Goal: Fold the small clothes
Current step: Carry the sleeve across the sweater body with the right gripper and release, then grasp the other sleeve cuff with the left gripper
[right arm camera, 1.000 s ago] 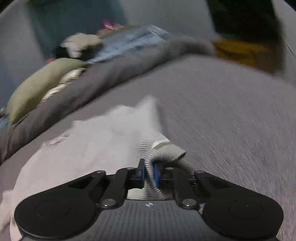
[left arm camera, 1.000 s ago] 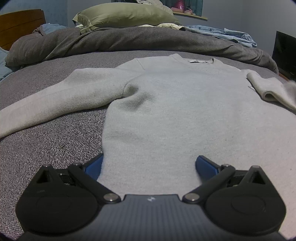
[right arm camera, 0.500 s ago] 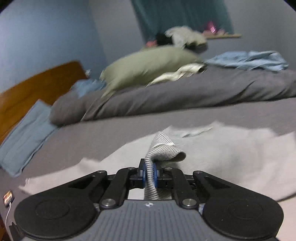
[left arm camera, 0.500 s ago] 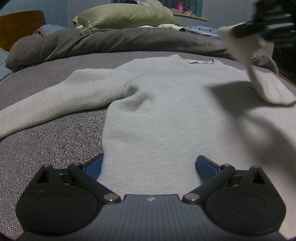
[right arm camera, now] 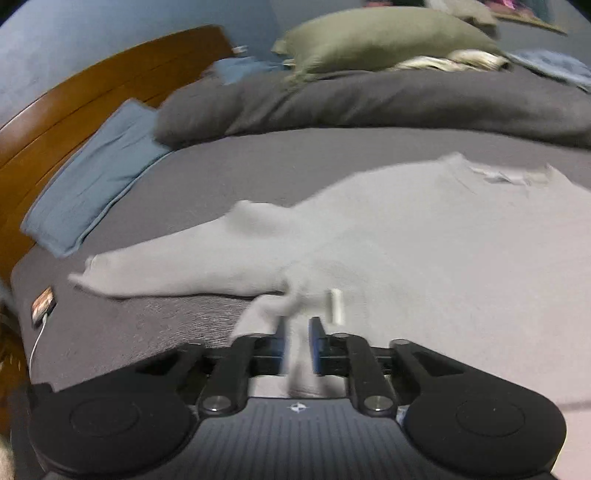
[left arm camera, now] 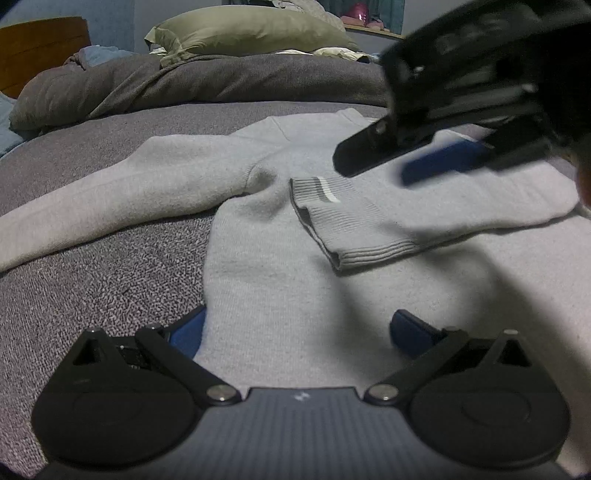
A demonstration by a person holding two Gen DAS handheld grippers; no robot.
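A pale grey sweater (left arm camera: 295, 280) lies flat, front up, on the grey bed cover (left arm camera: 92, 288), its left sleeve (left arm camera: 110, 206) stretched out to the side. The other sleeve is folded across the chest, and its ribbed cuff (left arm camera: 332, 218) rests there. My right gripper (left arm camera: 373, 170) hovers just above that sleeve with its jaws opening; in the right wrist view, blurred, pale cloth shows in the gap of the right gripper (right arm camera: 298, 332), not pinched. My left gripper (left arm camera: 297, 328) is open wide and low over the sweater's lower left part, one finger by its side edge.
A rolled dark grey duvet (left arm camera: 221, 81) and an olive pillow (left arm camera: 251, 33) lie behind the sweater. A wooden headboard (right arm camera: 92, 96), a blue pillow (right arm camera: 92, 177) and a phone on a cable (right arm camera: 42, 301) are at the left. Blue clothes (right arm camera: 554, 66) lie far right.
My right gripper swung left across the sweater with the sleeve cuff pinched, then its jaws parted; the cuff now lies on the chest. The left gripper stayed put.
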